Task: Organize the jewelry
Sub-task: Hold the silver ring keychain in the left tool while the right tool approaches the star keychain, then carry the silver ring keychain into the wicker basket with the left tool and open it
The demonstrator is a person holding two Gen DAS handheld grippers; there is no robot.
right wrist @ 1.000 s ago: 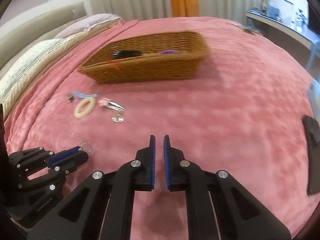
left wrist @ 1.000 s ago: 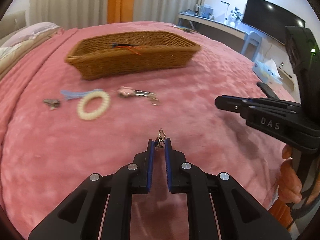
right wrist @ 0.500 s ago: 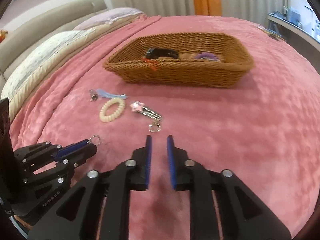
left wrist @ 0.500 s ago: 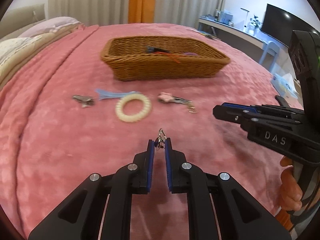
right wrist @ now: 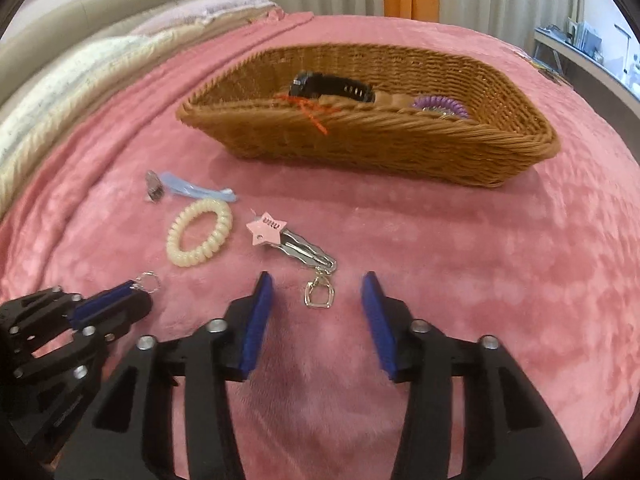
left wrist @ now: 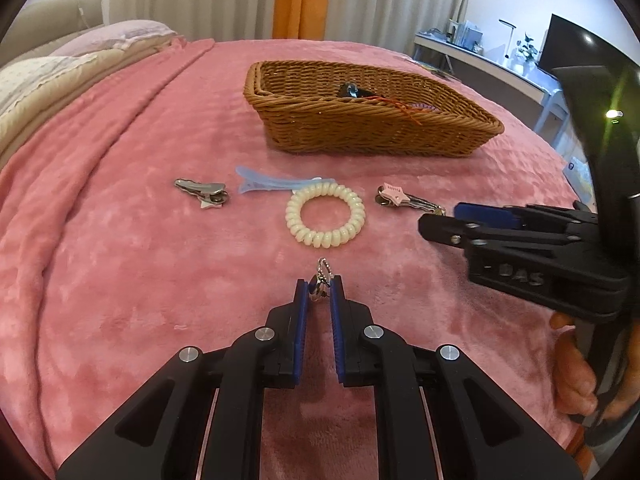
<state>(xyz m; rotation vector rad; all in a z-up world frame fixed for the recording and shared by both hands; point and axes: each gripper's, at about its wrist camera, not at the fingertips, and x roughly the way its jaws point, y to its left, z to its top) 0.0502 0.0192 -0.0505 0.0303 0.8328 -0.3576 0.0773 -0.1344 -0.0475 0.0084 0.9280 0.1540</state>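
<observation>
Our left tool (left wrist: 319, 282) pinches a small silver ring charm (left wrist: 322, 275) between its blue pads, low over the pink plush bed cover (left wrist: 120, 260), with bare cover all around up to the cream coiled hair tie (left wrist: 325, 215). Our right tool (right wrist: 317, 294), whose jaws have just been opening, stands apart around nothing, above a silver clasp (right wrist: 318, 295) by the pink star hair clip (right wrist: 288, 238). Only the right view shows inside the brown wicker basket (right wrist: 400, 152): a black band (right wrist: 332, 86) and a purple coil (right wrist: 440, 105).
</observation>
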